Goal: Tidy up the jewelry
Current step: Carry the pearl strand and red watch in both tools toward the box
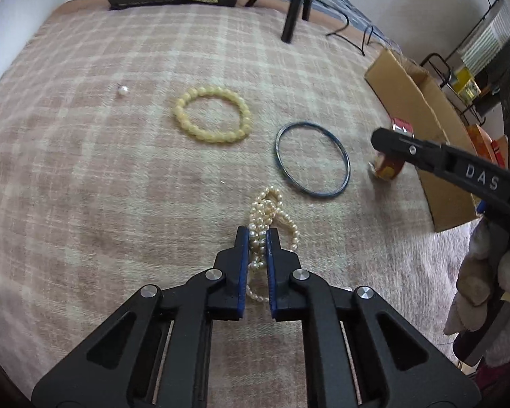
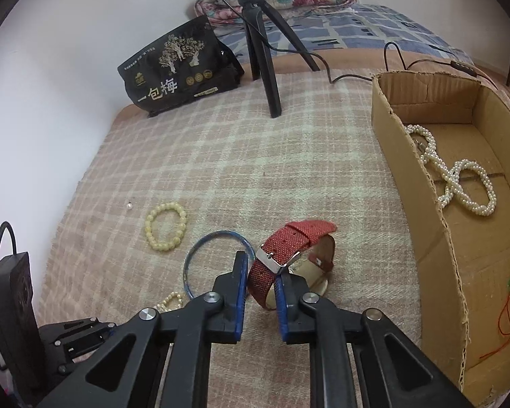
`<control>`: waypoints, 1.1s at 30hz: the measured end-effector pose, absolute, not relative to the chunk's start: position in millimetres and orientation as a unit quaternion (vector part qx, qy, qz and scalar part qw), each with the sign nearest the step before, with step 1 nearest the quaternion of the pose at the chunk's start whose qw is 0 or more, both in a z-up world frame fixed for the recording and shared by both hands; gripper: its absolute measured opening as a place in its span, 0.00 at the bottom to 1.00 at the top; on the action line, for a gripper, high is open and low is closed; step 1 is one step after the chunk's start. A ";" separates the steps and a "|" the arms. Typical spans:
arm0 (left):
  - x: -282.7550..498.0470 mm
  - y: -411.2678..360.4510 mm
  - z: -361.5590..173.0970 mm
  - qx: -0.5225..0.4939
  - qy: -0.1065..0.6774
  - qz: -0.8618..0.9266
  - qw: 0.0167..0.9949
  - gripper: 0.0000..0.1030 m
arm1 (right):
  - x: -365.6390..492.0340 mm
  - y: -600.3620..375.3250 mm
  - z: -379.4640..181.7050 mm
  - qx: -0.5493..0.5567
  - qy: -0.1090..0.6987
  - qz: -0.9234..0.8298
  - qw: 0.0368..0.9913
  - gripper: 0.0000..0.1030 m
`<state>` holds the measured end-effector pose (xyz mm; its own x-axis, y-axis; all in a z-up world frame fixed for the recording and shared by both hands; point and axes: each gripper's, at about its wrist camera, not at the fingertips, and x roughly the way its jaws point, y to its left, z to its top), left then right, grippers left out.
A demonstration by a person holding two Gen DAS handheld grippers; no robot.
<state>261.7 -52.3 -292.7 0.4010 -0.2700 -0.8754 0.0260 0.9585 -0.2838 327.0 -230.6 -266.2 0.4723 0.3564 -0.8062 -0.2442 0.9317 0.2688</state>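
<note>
My left gripper (image 1: 257,233) is shut on a bunched strand of small pearls (image 1: 270,204) lying on the pink checked blanket (image 1: 119,187). Beyond it lie a yellow bead bracelet (image 1: 180,108), a thin blue bangle (image 1: 302,124) and a single loose pearl (image 1: 123,90). My right gripper (image 2: 261,267) is shut on the red woven strap of a watch (image 2: 289,241), just right of the bangle (image 2: 187,261). An open cardboard box (image 2: 408,176) at the right holds a twisted white pearl rope (image 2: 452,180).
A black tripod (image 2: 265,68) and a black printed bag (image 2: 176,74) stand at the far edge of the blanket. Cables run behind the box. A black device (image 2: 13,306) sits at the near left. Red thread lies in the box's near corner (image 2: 506,309).
</note>
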 end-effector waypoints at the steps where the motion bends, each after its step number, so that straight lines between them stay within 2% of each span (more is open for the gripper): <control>1: 261.4 -48.5 -288.7 -0.118 0.536 -0.089 0.831 0.06 | 326.0 -231.2 -264.2 0.058 0.481 0.176 0.857 0.11; 5: 255.6 -37.5 -272.4 -0.140 0.521 -0.096 0.836 0.06 | 321.1 -235.6 -254.5 0.061 0.470 0.179 0.862 0.08; 22: 241.3 -32.3 -223.2 -0.165 0.476 -0.118 0.856 0.05 | 294.8 -248.6 -206.5 0.053 0.418 0.198 0.885 0.07; 33: 229.7 -49.9 -155.6 -0.164 0.417 -0.166 0.878 0.05 | 288.3 -284.5 -181.0 0.051 0.391 0.182 0.901 0.07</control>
<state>229.7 -49.9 -155.6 0.5972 -0.4294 -0.6775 0.1552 0.8905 -0.4276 288.3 -284.5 -181.0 0.6276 0.3684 -0.6859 -0.2881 0.9283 0.2350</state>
